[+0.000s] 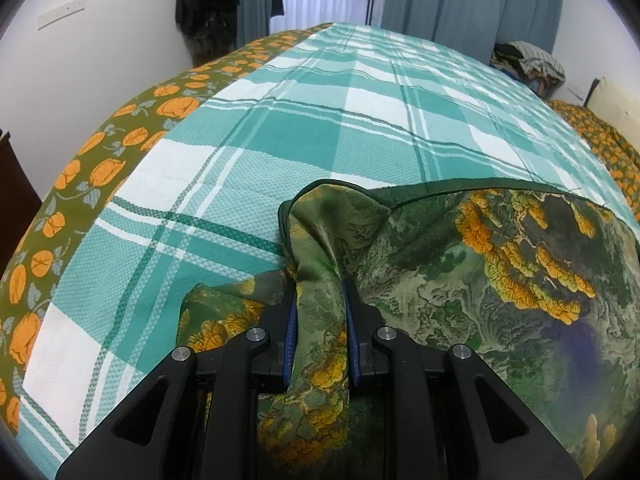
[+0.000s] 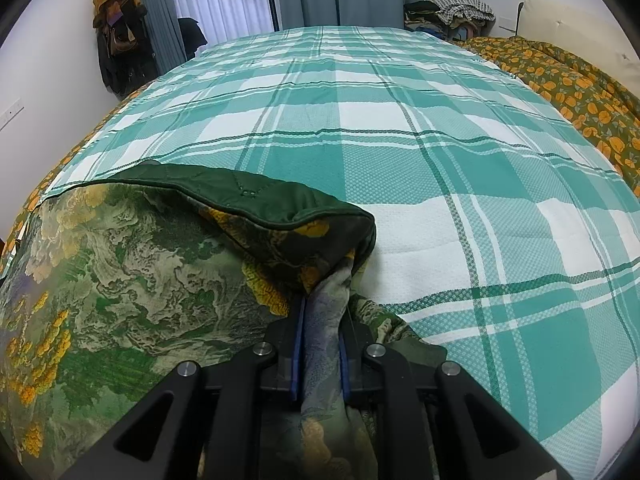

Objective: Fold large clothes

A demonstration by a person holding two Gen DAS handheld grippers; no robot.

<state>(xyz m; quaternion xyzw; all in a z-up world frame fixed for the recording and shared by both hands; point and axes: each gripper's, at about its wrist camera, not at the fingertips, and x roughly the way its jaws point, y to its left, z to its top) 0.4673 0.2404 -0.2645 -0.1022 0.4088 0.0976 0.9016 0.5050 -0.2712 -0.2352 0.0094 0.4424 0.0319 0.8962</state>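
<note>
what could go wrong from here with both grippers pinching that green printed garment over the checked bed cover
1. The left gripper clamps a bunched wad of the green printed garment, not a flat edge, so a lopsided fold seems likely.
2. The right gripper holds only a narrow twist of cloth; the smooth fabric might slip out when pulled.
3. The garment rests on the checked cover; dragging it could ruck that cover up.

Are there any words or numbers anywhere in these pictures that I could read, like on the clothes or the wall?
None: no words, numbers or signs can be read in either view.
The green garment with yellow-orange flower print shows only pattern.
The teal and white checked bedspread shows only checks.
The white wall plate shows no readable marking.
</note>
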